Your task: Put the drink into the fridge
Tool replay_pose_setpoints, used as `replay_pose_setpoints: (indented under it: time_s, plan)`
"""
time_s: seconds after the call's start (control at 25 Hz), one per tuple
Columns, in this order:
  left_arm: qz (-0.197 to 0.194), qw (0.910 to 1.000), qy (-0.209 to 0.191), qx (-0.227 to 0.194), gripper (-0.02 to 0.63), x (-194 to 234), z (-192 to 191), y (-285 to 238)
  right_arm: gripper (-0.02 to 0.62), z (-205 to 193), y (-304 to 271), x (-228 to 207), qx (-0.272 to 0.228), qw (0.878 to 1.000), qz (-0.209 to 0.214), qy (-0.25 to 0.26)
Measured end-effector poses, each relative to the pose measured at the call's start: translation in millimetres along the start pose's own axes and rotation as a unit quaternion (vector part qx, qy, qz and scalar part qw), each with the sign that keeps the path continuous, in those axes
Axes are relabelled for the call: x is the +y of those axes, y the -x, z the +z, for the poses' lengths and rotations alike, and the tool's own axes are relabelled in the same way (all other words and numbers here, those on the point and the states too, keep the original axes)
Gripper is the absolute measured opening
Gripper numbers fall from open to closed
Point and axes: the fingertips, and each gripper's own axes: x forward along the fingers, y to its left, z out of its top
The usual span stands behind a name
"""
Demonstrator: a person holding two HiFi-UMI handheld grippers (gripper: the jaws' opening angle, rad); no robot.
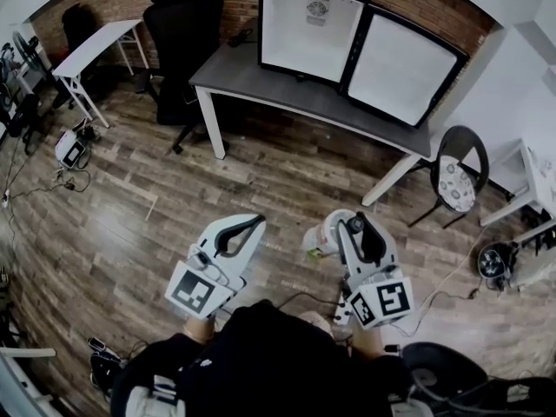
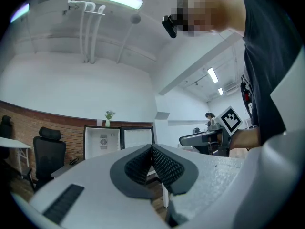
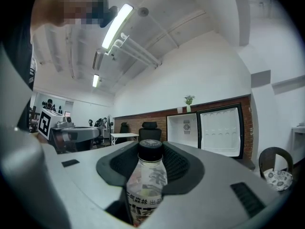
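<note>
Drink (image 3: 145,182) well short of home, folks: the desk (image 1: 261,81) sits up at twelve o'clock in the head view, with the fridge (image 1: 308,29) on it, door wide. Left gripper (image 2: 152,149), seven o'clock, has its pads pressed together on nothing. Right gripper (image 3: 151,156), five o'clock, clamps the drink high, just under the cap (image 3: 150,148). It looks upright, long axis vertical, cap on top. Smooth plastic, liquid-heavy down low, I'd guess, so a mid-body hold would swing less.
</note>
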Motion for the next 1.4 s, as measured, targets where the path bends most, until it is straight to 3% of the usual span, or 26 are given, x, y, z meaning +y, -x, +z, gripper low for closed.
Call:
replay_pose_setpoints:
  time_s: [0.56, 1.4]
  plan:
    - [0.010, 0.9998, 0.015, -0.009, 0.003, 33.4, -8.0, -11.9, 0.152, -2.2, -34.3, -11.3, 0.006, 1.000, 0.004, -0.006]
    - [0.083, 0.9964, -0.002, 0.015, 0.003, 151.5, -16.8, -130.4, 0.152, -10.0, -209.9, -110.3, -0.005, 0.997, 0.076, -0.018]
